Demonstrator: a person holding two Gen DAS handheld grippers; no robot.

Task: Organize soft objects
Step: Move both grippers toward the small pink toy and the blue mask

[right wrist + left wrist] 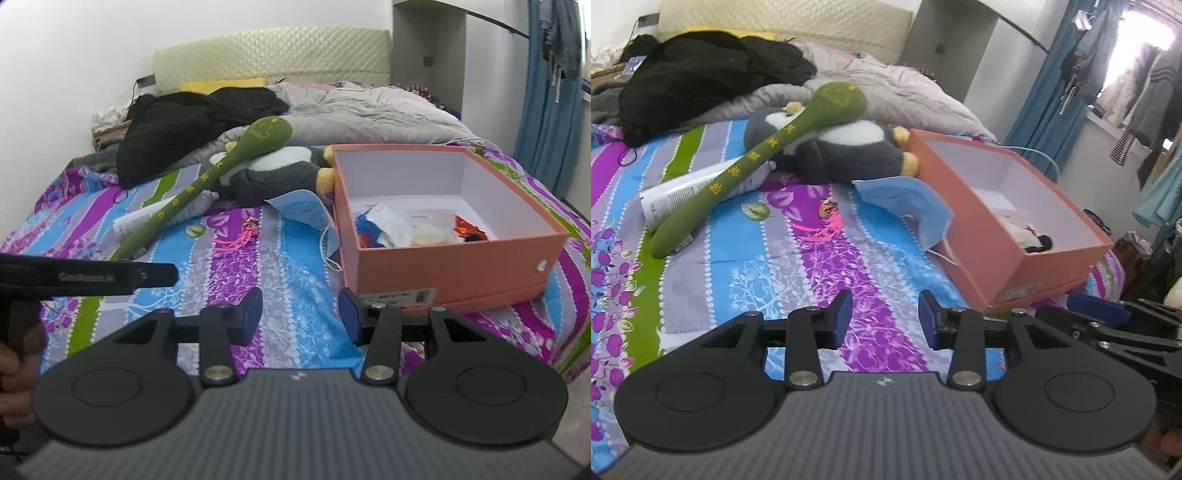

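Observation:
A long green plush stick (753, 166) (199, 188) with yellow characters leans across a grey and white plush penguin (846, 151) (280, 173) on the striped bedspread. A blue face mask (905, 199) (306, 208) lies against an open orange box (997, 251) (454, 262) that holds several small soft items. A pink tassel (820, 225) (240, 238) lies on the sheet. My left gripper (885, 319) hovers open over the bedspread, nothing between its fingers. My right gripper (301, 317) is open and empty too, near the box's front corner.
A white tube (687, 195) (162, 218) lies under the green plush. Black clothes (701, 77) (192, 122) and a crumpled pale duvet (905, 92) (376, 110) fill the head of the bed. Blue curtains and hanging clothes stand to the right. The other gripper's body (85, 277) crosses the right wrist view's left side.

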